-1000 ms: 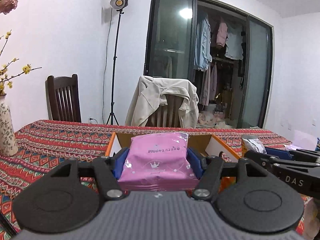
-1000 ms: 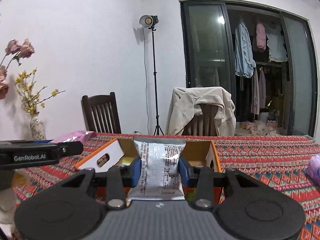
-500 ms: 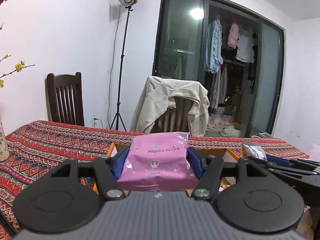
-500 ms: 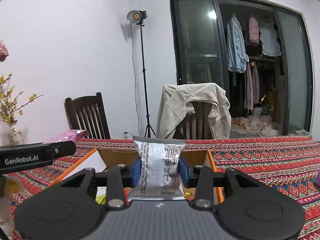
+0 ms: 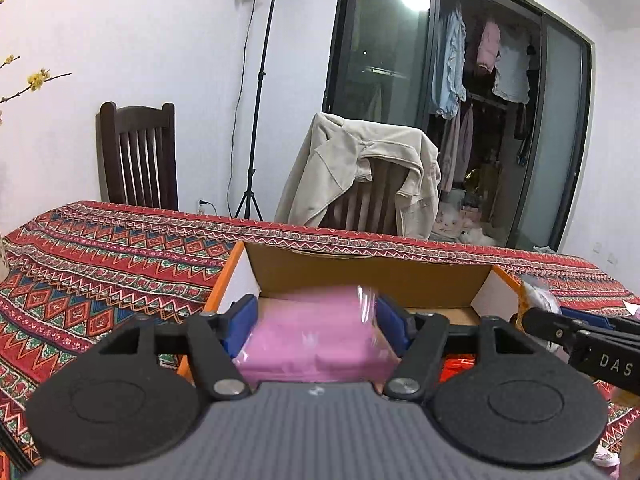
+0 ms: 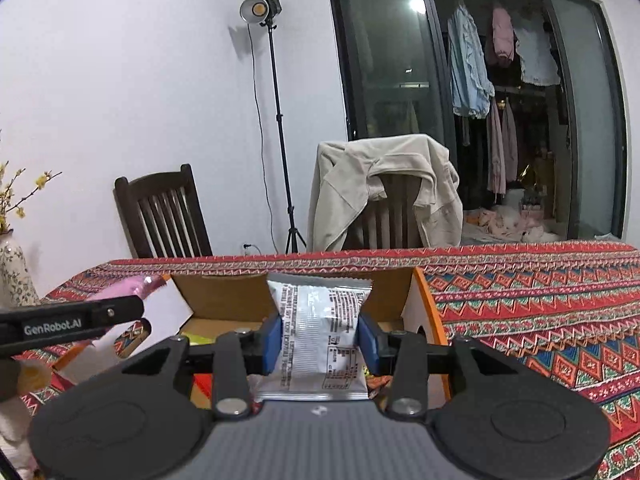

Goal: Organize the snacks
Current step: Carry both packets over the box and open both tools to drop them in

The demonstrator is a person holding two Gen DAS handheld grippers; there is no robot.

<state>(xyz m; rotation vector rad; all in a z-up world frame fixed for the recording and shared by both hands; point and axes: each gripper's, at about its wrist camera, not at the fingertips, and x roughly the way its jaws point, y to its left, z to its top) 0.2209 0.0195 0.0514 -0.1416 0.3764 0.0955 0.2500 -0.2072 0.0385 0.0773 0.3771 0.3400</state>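
Note:
My left gripper is shut on a pink snack packet, blurred by motion, held over the near part of an open cardboard box with orange sides. My right gripper is shut on a silver snack packet with printed text, held over the same box. The right gripper's arm shows at the right of the left wrist view. The left gripper's arm, with the pink packet, shows at the left of the right wrist view. Other snacks lie in the box, mostly hidden.
The box sits on a table with a red patterned cloth. A dark wooden chair and a chair draped with a beige jacket stand behind the table. A vase stands at the table's left. A light stand is by the wall.
Both grippers have moved forward and tipped down over the box. The pink packet has dropped lower in the left view and is now blurred. Both packets remain gripped.

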